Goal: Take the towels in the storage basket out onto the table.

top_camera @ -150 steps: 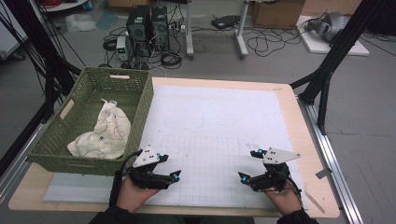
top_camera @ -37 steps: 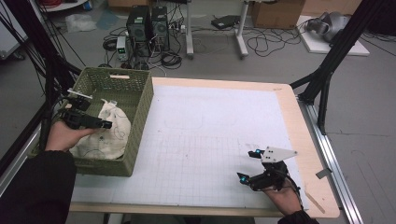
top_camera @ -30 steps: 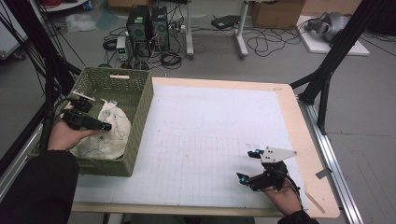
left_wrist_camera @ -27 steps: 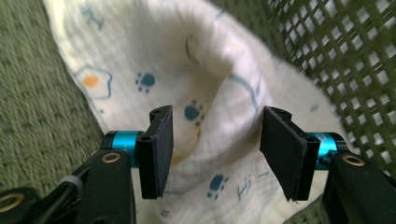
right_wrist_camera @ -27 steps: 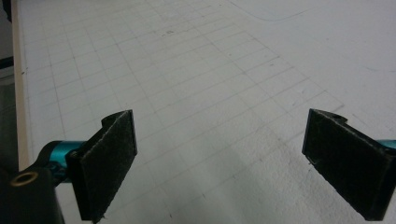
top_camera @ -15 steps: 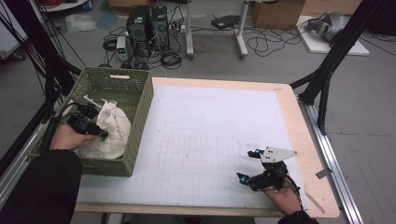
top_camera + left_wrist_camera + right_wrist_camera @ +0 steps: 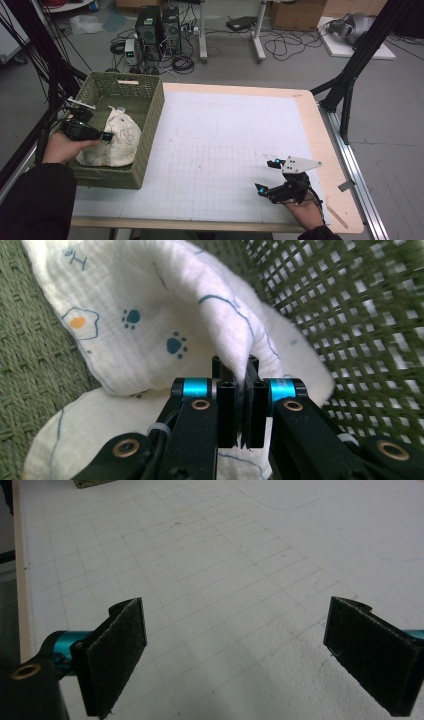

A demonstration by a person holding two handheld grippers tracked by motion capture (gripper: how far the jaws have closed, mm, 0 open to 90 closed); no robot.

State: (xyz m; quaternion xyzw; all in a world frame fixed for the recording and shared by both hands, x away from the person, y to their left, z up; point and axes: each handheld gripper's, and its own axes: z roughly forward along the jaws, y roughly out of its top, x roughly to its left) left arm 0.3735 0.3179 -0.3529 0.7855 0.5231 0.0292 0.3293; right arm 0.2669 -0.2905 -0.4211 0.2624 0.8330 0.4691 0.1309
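A white cloth (image 7: 115,140) printed with small paw marks lies bunched inside the green woven basket (image 7: 150,135) at the table's left. My left gripper (image 7: 107,136) reaches into the basket from its left side and is shut on a fold of the cloth (image 7: 220,335); its jaws have just been closing with the fabric between them, and the fold now stands up pinched between the pads (image 7: 227,410). My right gripper (image 7: 267,176) rests near the table's front right, open, nothing between its pads (image 7: 117,655) above the white gridded mat (image 7: 210,580).
The white gridded mat (image 7: 230,150) covers most of the wooden table (image 7: 330,165). Black frame struts (image 7: 350,75) rise at the right, and more at the left beside the basket. Computers and cables (image 7: 160,30) sit on the floor beyond the far edge.
My left gripper dipped into the basket, closed on the cloth and has drawn a fold of it up a little. The right gripper has stayed in place.
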